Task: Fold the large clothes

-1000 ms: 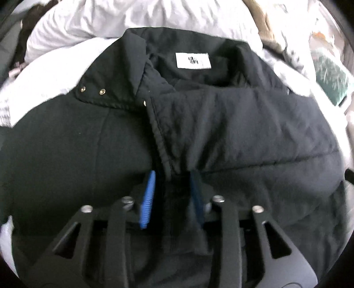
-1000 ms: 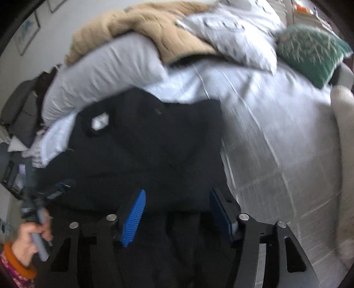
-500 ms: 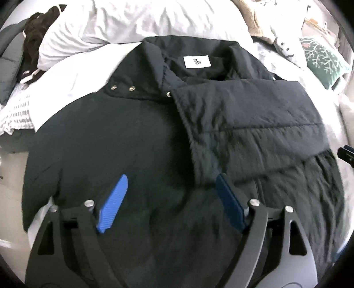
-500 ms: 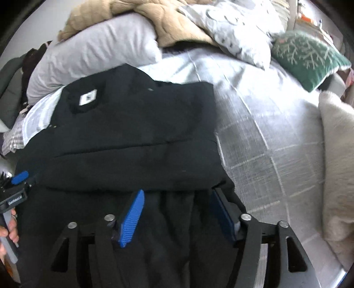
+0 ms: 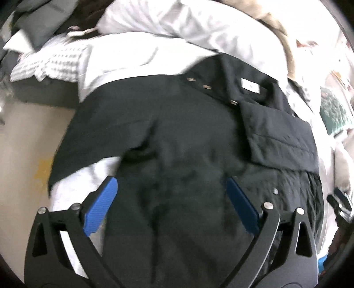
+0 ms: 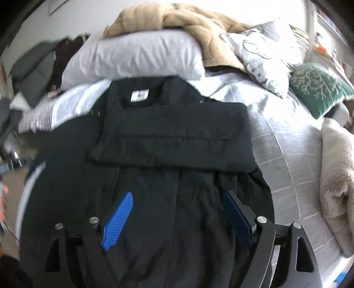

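Note:
A large black jacket [image 5: 183, 137] lies spread on the bed, collar and white label [image 5: 250, 85] at the far end. Its right sleeve [image 5: 278, 133] is folded across the chest; it also shows in the right wrist view [image 6: 174, 141]. The left sleeve [image 5: 97, 141] lies out toward the bed's left edge. My left gripper [image 5: 171, 183] is open and empty above the jacket's lower left part. My right gripper [image 6: 178, 196] is open and empty above the jacket's lower middle [image 6: 177, 221].
A white pillow [image 6: 135, 57], a beige blanket [image 6: 188, 20], a patterned cushion [image 6: 263, 53] and a green cushion [image 6: 318, 88] lie at the head of the grey bed cover [image 6: 287, 141]. A fluffy cream throw [image 6: 338, 172] is at right. The floor [image 5: 26, 137] lies left.
My left gripper let go of the folded sleeve's cuff, opened wide and swung left toward the jacket's left side. My right gripper stayed open and drew back a little.

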`<state>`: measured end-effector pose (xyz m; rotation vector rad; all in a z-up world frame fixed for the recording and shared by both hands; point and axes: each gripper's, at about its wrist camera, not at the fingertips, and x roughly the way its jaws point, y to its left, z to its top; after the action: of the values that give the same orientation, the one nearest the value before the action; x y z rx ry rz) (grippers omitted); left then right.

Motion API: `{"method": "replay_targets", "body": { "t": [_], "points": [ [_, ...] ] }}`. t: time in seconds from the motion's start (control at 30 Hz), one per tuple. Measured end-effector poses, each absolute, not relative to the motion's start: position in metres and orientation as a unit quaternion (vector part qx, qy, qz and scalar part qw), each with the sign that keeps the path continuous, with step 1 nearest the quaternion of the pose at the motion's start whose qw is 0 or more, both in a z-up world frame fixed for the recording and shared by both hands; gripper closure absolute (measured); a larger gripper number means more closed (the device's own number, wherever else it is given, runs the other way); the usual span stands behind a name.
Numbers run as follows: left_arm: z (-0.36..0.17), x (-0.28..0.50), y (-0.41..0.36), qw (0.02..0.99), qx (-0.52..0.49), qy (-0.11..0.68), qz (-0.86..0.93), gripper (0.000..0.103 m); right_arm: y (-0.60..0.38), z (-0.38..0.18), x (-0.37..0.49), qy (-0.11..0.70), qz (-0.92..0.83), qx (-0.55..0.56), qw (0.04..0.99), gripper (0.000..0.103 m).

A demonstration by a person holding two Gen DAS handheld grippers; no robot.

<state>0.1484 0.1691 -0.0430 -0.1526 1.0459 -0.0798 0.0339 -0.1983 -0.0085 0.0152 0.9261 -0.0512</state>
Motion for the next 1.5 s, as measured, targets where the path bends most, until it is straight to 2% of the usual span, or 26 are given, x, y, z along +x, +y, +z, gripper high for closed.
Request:
{"method": "replay_targets", "body": {
  "t": [0.17,0.4,0.57,0.77,1.0,1.03,1.13,1.17,1.2,1.3,1.5],
  "points": [
    [-0.056,0.157,0.236,0.859,-0.160,0.486,0.017,0.004,-0.195,-0.019,0.039,0.443,-0.038,-0.001,0.896,0.018],
    [-0.098,0.154,0.322,0.802,-0.330,0.494,0.063,0.006,-0.192,-0.038,0.052,0.471,-0.028,0.014,0.882,0.018],
    [-0.130,0.148,0.342,0.754,-0.442,0.485,0.036,0.009,-0.192,-0.045,0.056,0.479,-0.024,0.012,0.877,0.018],
    [-0.172,0.154,0.348,0.709,-0.524,0.470,0.049,0.009,-0.190,-0.051,0.058,0.491,-0.016,0.022,0.871,0.018],
    [-0.184,0.160,0.367,0.689,-0.616,0.370,0.093,0.010,-0.192,-0.054,0.059,0.496,-0.013,0.033,0.868,0.018],
    [-0.183,0.160,0.372,0.688,-0.623,0.357,0.102,0.012,-0.192,-0.055,0.060,0.498,-0.012,0.035,0.866,0.018],
    [-0.183,0.158,0.386,0.702,-0.613,0.328,0.154,0.046,-0.192,-0.057,0.061,0.503,-0.007,0.044,0.863,0.018],
    [-0.186,0.157,0.391,0.701,-0.609,0.329,0.170,0.071,-0.191,-0.057,0.060,0.503,-0.008,0.043,0.863,0.018],
    [-0.190,0.155,0.394,0.699,-0.613,0.324,0.177,0.084,-0.191,-0.057,0.060,0.502,-0.009,0.041,0.864,0.018],
    [-0.182,0.150,0.398,0.704,-0.619,0.298,0.180,0.091,-0.192,-0.053,0.057,0.496,-0.011,0.035,0.868,0.018],
    [-0.065,0.166,0.346,0.861,-0.437,0.223,0.136,0.093,-0.197,-0.044,0.053,0.483,-0.010,0.041,0.874,0.018]
  ]
}}
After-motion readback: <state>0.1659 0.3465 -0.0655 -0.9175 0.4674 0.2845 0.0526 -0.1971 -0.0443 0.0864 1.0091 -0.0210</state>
